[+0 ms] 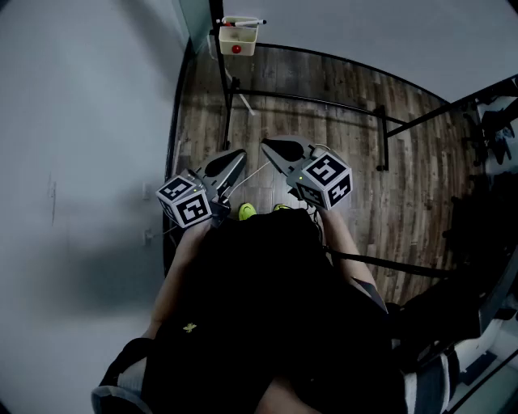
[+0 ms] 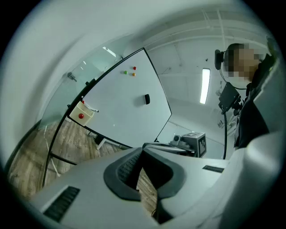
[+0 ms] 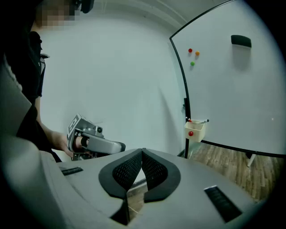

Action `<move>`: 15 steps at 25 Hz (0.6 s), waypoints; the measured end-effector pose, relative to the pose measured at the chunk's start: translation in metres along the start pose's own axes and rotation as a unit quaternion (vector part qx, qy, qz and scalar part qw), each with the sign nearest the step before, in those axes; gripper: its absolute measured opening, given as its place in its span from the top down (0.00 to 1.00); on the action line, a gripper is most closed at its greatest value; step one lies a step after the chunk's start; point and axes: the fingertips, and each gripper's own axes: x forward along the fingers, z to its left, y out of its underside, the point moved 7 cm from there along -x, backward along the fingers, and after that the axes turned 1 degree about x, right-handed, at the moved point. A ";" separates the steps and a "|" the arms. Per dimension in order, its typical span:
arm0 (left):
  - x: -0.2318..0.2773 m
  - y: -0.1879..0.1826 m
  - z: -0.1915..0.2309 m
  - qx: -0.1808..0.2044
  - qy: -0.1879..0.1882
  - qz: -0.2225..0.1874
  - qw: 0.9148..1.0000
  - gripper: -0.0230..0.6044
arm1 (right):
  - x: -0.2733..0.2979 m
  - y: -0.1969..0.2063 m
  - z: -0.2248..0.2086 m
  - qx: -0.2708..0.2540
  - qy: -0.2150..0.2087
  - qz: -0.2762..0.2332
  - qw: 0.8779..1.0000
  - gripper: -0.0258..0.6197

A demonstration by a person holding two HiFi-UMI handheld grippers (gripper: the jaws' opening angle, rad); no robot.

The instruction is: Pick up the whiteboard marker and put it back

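**Both grippers closed and empty, marker resting in the tray on the board**

The person stands on the wood floor (image 1: 340, 105) facing a whiteboard (image 2: 120, 107) on a black stand, with 1 gripper in each hand held out in front of the body. The left gripper (image 2: 143, 150) is held about level, its 2 jaws brought together at the tips with nothing between them. The right gripper (image 3: 142, 152) tips a little downward and its jaws are pressed together too, also empty. From above, the 2 noses angle toward each other and end near one another without touching.

The whiteboard marker (image 1: 243, 22) is well apart from both grippers. It lies across the top of a small cream tray (image 1: 237, 44) that hangs on the board's frame at its lower corner by the wall, and 1 end of the marker pokes out past the tray's rim. A round red magnet (image 1: 235, 48) sits on the front of the tray.

Up on the board itself there is a black eraser (image 3: 241, 41) and a cluster of 3 small magnets (image 3: 193, 54): red, orange and green. Bright yellow-green shoes (image 1: 247, 212) show just below the grippers.
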 end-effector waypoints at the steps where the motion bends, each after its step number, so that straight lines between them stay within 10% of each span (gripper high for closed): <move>1: -0.001 0.000 0.001 -0.001 0.000 -0.001 1.000 0.96 | 0.001 0.001 0.000 0.000 0.000 0.000 1.000 0.96; 15: -0.009 -0.002 0.012 -0.006 0.000 -0.005 1.000 0.96 | -0.002 0.010 -0.007 0.029 0.029 0.006 0.999 0.96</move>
